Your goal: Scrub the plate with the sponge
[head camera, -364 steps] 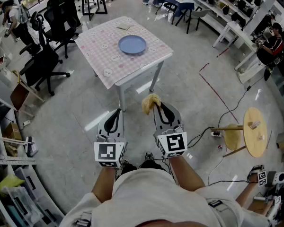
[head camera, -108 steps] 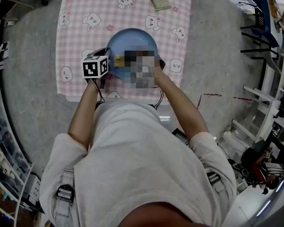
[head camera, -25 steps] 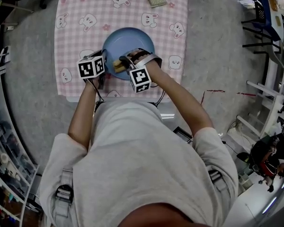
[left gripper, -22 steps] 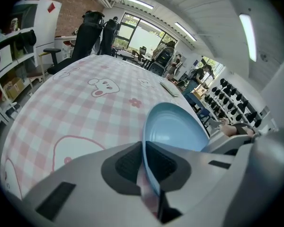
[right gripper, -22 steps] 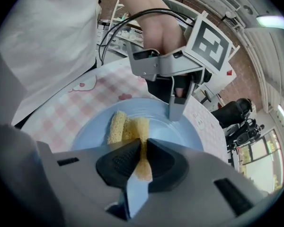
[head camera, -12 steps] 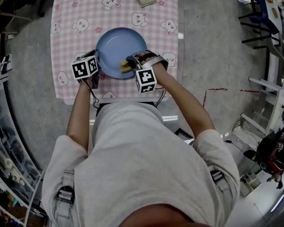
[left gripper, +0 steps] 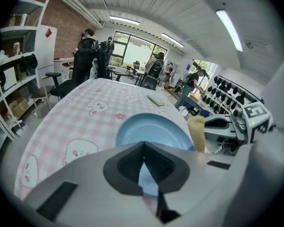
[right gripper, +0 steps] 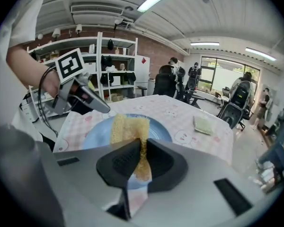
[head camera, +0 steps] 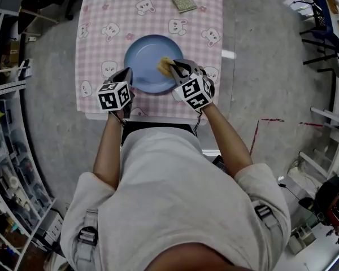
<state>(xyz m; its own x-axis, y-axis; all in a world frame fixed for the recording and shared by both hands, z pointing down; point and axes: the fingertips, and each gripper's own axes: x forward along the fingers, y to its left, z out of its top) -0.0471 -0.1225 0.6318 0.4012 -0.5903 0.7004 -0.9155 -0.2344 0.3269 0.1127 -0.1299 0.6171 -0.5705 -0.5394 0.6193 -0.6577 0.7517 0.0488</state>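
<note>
— Where is the plate [head camera: 146, 66] found against the left gripper [head camera: 127, 77]?
— Its left rim is pinched by that gripper, whose jaws are drawn together on the blue edge.

— And the sponge [head camera: 165, 66]?
— It is clamped between the jaws of the right gripper [head camera: 177, 70]. The yellow sponge is held upright and pressed to the plate's right half, just across from the left gripper.

— What is the plate set on?
— A table covered with a pink checked cloth [head camera: 101, 16] printed with rabbits. A green scouring pad [head camera: 182, 0] is laid near the far edge, well apart from the plate.

— And around it?
— Grey floor [head camera: 51, 123] is seen, with shelving [head camera: 5, 168] at the left and office chairs [left gripper: 85, 65] beyond the table.
</note>
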